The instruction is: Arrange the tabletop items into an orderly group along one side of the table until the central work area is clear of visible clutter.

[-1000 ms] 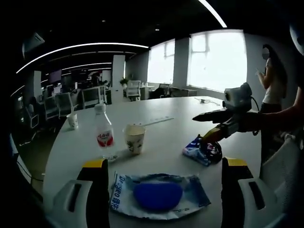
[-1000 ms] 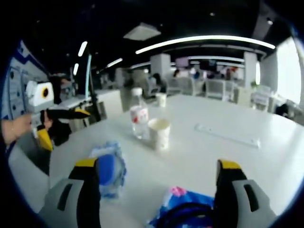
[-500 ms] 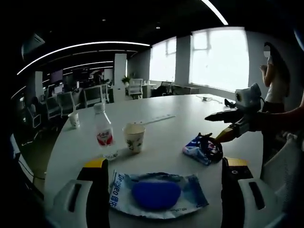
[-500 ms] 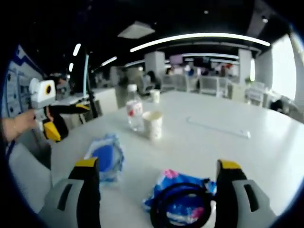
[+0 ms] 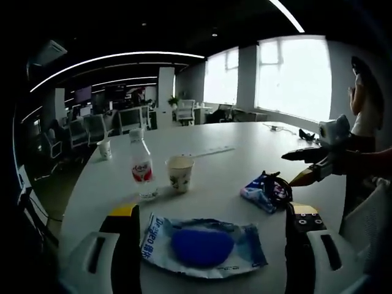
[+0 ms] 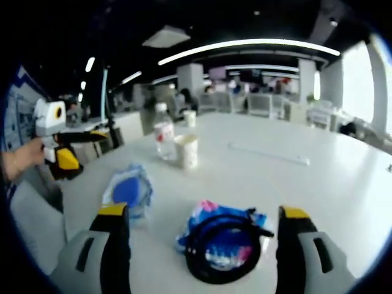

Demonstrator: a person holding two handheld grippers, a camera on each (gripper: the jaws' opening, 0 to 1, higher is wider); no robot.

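On the white round table (image 5: 233, 165) lies a pale wet-wipe pack with a blue lid (image 5: 202, 245), between the jaws of my open left gripper (image 5: 211, 229). A water bottle (image 5: 142, 173) and a paper cup (image 5: 180, 173) stand behind it. A blue snack packet with a black cable coil on it (image 5: 266, 191) lies to the right. My right gripper (image 6: 205, 236) is open, its jaws on either side of that packet and coil (image 6: 222, 245). The wipe pack (image 6: 127, 191), bottle (image 6: 163, 139) and cup (image 6: 186, 150) lie beyond. The left gripper (image 6: 79, 150) enters from the left.
A second paper cup (image 5: 105, 149) stands far back left. A white flat strip (image 5: 203, 151) lies mid-table, also seen as a strip (image 6: 268, 154). A person (image 5: 362, 104) stands at the right. Office chairs and desks fill the background.
The right gripper has drawn back from the snack packet, which now lies whole between its jaws. The left view has shifted slightly; the items have not moved.
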